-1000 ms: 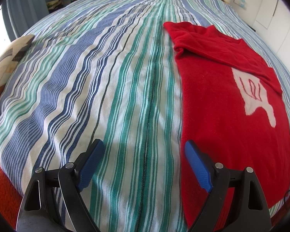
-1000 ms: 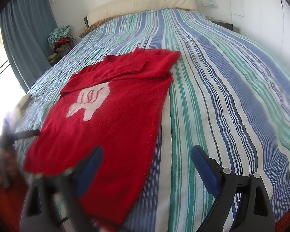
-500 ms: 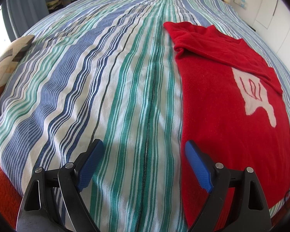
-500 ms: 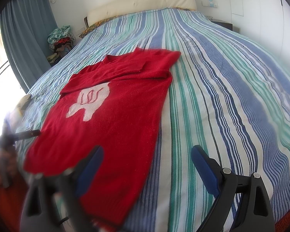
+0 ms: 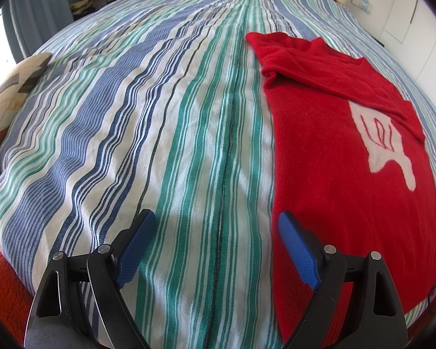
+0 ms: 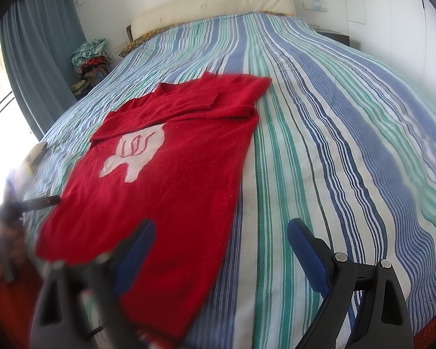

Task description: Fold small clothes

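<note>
The striped bedspread [image 6: 348, 133] covers the whole bed, and on it lies the red sweater [image 6: 174, 180], flat, with its white figure [image 6: 133, 152] facing up. Its long axis runs from the foot edge of the bed toward the headboard [image 6: 212, 5]; the hem is at the near edge and the neck is far. Both sleeves seem already folded across the chest, near the collar, so I judge that the body must be folded next. The sweater lies between the two hands. Seen from the left gripper [image 5: 215, 250], it is to the right, and its long side edge passes just beside the right-hand blue pad [image 5: 298, 250]. Seen from the right gripper [image 6: 221, 258], it is to the left, and the hem corner lies under the blurred left-hand finger [image 6: 135, 257]. Both grippers have the jaws spread wide and they pinch nothing. Both hover above the near hem, so neither hand is clearly nearer; each one has its own hem corner. The next grasp, in my opinion, depends on this: each jaw must come down over its corner and carry the hem along the long axis toward the collar.
</note>
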{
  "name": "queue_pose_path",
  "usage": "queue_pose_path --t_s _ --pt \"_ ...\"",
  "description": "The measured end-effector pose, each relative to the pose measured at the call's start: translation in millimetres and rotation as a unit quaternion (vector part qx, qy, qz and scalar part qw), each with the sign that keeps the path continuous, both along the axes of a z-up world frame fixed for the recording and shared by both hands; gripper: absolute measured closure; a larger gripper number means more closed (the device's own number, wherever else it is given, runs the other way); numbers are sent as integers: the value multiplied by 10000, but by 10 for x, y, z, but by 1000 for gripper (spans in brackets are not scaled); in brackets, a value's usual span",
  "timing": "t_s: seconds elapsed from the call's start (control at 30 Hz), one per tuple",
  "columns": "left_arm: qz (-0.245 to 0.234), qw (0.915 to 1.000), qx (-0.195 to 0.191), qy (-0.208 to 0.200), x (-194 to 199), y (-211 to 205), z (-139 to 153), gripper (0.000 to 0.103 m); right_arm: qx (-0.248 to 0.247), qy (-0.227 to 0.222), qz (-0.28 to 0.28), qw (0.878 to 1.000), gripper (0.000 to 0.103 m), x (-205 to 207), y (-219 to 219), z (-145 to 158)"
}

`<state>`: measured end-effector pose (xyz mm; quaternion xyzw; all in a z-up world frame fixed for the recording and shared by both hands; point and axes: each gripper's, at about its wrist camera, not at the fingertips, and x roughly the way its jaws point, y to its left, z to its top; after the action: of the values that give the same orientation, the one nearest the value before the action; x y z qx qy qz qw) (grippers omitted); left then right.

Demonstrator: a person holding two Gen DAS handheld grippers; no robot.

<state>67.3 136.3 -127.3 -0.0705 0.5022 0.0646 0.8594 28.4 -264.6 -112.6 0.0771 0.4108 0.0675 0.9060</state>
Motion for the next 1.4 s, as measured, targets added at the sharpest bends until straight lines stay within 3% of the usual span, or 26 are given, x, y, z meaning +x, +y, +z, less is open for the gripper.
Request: queue_pose_path --t_s 0.93,1.0,1.1,1.17,1.23,1.37,1.4 --pt "-44 9999 -5 141 -38 21 26 15 -10 1 1 10000 12 0 -7 4" --pt "-61 9991 -263 335 -117 106 72 15 24 45 17 10000 12 1 -42 33" --pt "-267 9911 -1159 594 -338 214 106 15 114 95 143 9998 12 -66 -174 234" --pt "-459 9854 -1438 789 -467 172 83 15 194 456 456 9977 12 -98 -249 309" --pt "-681 9829 -1469 874 -553 75 41 16 501 888 733 9921 12 -153 -297 297" --pt "-1066 9838 -1057 984 -615 -145 37 22 1132 1599 961 9759 12 -266 -189 57" --pt "-1163 9822 -1089 997 -633 -168 60 30 1340 1718 996 9709 12 -278 -143 -15"
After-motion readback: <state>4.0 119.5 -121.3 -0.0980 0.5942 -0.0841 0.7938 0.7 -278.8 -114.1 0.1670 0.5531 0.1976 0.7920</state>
